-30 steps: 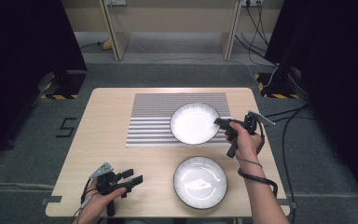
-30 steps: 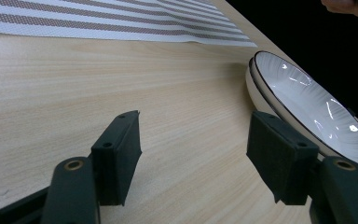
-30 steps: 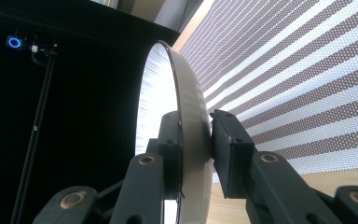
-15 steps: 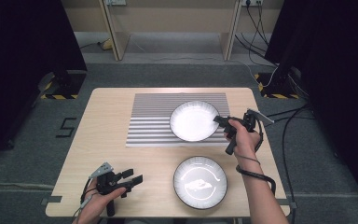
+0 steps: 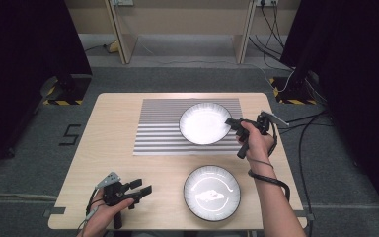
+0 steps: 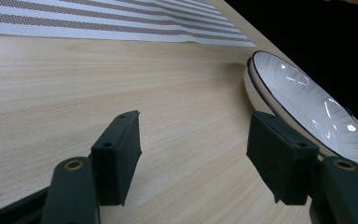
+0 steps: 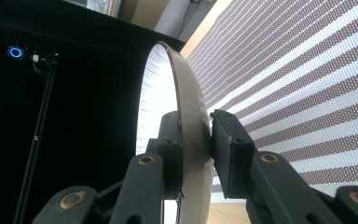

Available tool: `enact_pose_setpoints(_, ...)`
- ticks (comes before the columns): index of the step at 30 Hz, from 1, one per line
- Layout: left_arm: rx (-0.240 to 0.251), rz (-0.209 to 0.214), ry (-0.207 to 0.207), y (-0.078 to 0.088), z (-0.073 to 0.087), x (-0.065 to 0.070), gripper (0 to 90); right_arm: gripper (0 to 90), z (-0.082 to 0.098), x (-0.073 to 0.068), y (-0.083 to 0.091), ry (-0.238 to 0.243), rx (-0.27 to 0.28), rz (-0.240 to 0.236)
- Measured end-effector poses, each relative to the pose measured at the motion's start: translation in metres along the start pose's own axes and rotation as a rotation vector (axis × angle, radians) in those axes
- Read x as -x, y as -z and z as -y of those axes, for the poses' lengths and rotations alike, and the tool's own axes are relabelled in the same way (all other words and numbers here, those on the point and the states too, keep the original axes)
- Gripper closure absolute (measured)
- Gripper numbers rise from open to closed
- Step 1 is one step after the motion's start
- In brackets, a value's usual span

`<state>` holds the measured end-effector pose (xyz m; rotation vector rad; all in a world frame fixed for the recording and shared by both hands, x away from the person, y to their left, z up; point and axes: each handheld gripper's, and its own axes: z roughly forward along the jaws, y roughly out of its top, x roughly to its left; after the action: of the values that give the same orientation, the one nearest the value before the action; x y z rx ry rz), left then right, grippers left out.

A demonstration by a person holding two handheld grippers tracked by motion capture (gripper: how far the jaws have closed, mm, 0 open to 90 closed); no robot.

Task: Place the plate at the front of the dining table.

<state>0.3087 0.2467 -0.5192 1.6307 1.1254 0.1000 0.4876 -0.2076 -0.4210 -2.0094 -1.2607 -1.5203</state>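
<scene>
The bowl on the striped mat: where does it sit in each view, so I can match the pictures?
High view: the far bowl lies on the striped mat, upper centre, its right rim between the jaws of the right gripper.
Left gripper view: not in it; the bowl at right is the near bowl.
Right gripper view: edge-on at centre, rim clamped.
Shared landmark: the striped mat.

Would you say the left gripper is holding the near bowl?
No, the left gripper stands open over bare table, with the near bowl beside it.
</scene>
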Motion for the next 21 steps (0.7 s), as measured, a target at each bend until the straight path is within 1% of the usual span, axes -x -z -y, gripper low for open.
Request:
enact_pose_setpoints(12,0.000,0.001,-0.001,0.000,-0.001,0.000,34.3,73.4,-0.004,0.002,-0.006,-0.016,0.006,0.004)
enact_pose_setpoints(21,0.003,-0.002,0.000,0.000,-0.001,-0.001,34.2,73.3,-0.008,0.000,-0.011,-0.022,0.005,0.001)
